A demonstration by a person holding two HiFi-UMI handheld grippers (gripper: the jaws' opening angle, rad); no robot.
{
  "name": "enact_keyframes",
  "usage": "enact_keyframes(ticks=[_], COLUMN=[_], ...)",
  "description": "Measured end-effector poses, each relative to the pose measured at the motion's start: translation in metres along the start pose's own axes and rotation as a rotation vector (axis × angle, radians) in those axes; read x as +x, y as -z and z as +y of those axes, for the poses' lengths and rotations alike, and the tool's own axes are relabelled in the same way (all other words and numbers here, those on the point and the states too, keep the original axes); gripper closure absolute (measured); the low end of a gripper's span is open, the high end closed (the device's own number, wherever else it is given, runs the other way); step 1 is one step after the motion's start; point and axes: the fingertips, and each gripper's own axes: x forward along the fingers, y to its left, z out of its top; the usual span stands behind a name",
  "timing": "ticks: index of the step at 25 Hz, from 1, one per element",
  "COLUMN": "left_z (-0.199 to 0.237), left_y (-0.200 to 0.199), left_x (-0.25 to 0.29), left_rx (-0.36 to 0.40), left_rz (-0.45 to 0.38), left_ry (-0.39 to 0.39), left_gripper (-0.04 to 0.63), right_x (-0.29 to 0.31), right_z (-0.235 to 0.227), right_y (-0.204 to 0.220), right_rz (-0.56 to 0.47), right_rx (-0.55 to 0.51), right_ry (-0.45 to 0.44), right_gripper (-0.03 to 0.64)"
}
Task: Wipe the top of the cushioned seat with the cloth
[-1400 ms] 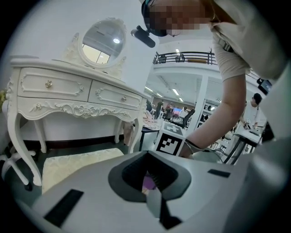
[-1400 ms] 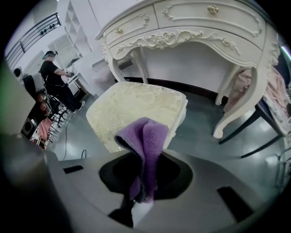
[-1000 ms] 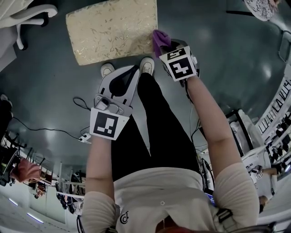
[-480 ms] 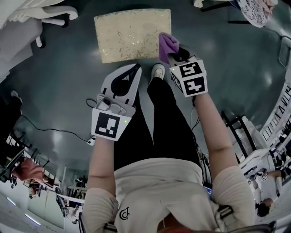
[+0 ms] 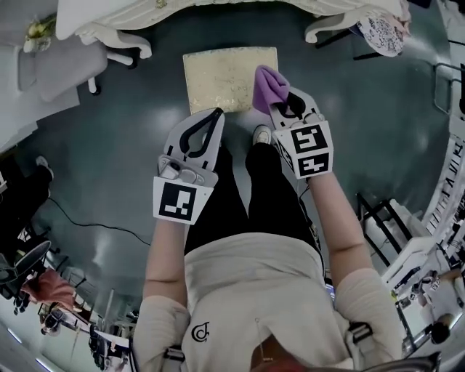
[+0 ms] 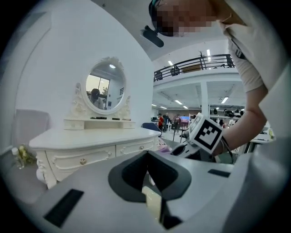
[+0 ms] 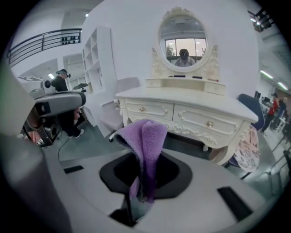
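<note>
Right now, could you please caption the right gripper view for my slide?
Right gripper shut on a fuzzy purple cloth, facing an ornate white dressing table with an oval mirror.

The top of the cushioned seat (image 5: 218, 76) lies bare and open from the near side and the left, where dark floor (image 5: 123, 145) spreads wide. Only the cloth (image 5: 267, 86) in the right gripper (image 5: 282, 100) overlaps its right edge. Far side is shut off — the white dressing table (image 5: 218, 11) stands just beyond.
</note>
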Motion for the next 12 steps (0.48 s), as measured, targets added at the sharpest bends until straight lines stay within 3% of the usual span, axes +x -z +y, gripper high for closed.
enact_keyframes(ticks=[7,12], left_z=[0.007,0.005], left_y=[-0.081,-0.130], left_x=[-0.037,-0.055], left_rx=[0.070,0.094], left_rz=[-0.086,-0.124], left_ry=[-0.014,-0.001], left_gripper=[0.582,0.583], right_x=[-0.070,-0.111], right_z=[0.028,0.030], right_y=[-0.076,-0.116], right_rz=[-0.148,-0.240], right_rx=[-0.060,-0.016], right_ry=[0.026,0.055], right_gripper=[0.537,0.537])
